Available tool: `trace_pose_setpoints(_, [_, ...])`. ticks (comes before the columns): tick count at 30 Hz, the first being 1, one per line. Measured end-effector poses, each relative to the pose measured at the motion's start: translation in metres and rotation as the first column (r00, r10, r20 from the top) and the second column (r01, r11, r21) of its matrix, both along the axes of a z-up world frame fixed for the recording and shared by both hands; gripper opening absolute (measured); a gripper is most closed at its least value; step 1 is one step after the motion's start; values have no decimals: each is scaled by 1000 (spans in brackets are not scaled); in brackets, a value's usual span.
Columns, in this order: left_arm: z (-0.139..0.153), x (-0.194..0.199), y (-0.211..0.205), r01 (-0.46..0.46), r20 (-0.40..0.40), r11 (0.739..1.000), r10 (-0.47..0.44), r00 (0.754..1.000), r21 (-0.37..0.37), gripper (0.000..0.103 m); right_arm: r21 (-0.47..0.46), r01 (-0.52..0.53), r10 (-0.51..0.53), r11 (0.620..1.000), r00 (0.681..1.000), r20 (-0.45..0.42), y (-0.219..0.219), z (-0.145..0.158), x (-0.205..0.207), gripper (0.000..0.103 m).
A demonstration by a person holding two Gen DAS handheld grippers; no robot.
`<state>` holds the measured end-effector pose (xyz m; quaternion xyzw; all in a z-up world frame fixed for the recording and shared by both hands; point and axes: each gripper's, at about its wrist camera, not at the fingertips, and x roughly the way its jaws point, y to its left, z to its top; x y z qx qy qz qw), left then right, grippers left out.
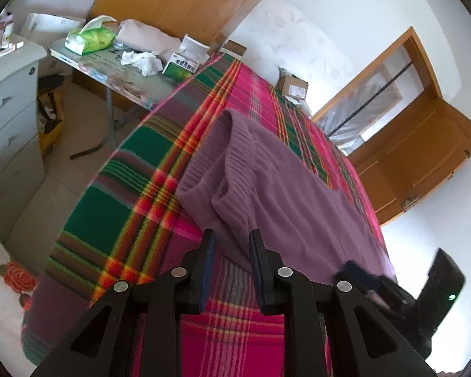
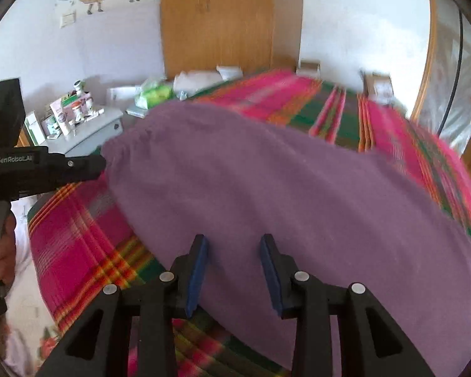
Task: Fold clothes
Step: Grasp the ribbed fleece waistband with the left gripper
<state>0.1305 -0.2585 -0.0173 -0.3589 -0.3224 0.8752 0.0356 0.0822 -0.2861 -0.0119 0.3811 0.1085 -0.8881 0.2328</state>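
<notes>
The purple ribbed knit sweater is spread flat on the pink-and-green plaid bed sheet, both the left tool and right tool are held open, so matching edges should probably be pinched evenly.

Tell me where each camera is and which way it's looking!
Left wrist: sits on the left gripper, looking along its open fingers at the purple sweater's ribbed collar on the plaid bedspread; the right gripper shows at lower right.
Right wrist: sits on the right gripper, looking across the sweater toward the wooden headboard; the left gripper and the person's hand show at left.
Both share sweater, bedspread and cluttered side table.
</notes>
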Motion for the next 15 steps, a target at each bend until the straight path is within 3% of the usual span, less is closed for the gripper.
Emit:
trace_pose_setpoints(4, [-1, 0, -9, -26, 9, 1000, 26, 1000, 2, 22, -33, -86, 86, 996, 996, 7, -24, 9, -5, 36])
trace_pose_setpoints(7, [-3, -2, -19, -37, 7, 999, 36, 999, 40, 22, -95, -58, 64, 994, 996, 56, -38, 10, -29, 36])
trace_pose_setpoints(15, [-2, 3, -28, -60, 12, 997, 59, 998, 40, 22, -61, -144, 147, 988, 987, 64, -92, 7, -35, 36])
